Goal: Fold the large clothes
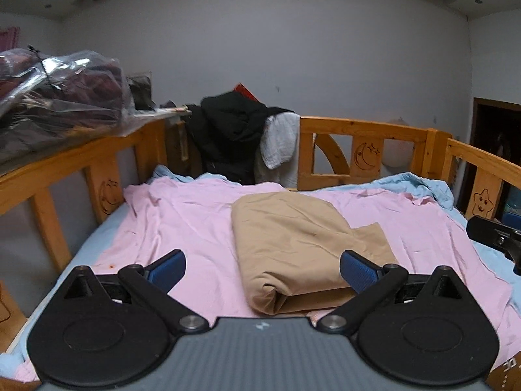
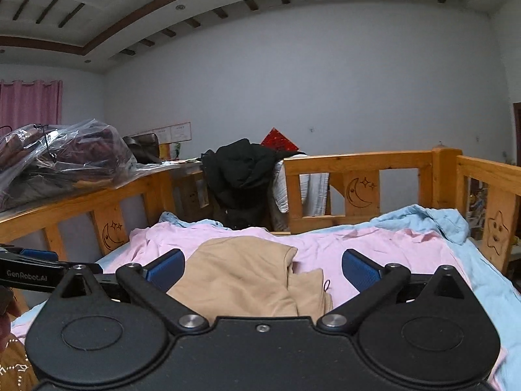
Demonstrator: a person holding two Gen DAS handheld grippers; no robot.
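Observation:
A tan garment (image 1: 289,247) lies folded into a thick bundle on a pink sheet (image 1: 182,215) on the bed. It also shows in the right wrist view (image 2: 241,277), with a loose flap to its right. My left gripper (image 1: 262,268) is open and empty, its blue pads on either side of the bundle's near end, above it. My right gripper (image 2: 262,268) is open and empty, hovering over the near edge of the garment. The right gripper's body shows at the right edge of the left wrist view (image 1: 495,234).
A wooden bed rail (image 1: 364,150) with moon and star carvings surrounds the bed. Black and white clothes (image 1: 234,130) hang over the far rail. A plastic bag of dark clothes (image 1: 55,94) sits on a ledge at left. A light blue sheet (image 2: 456,221) lies under the pink one.

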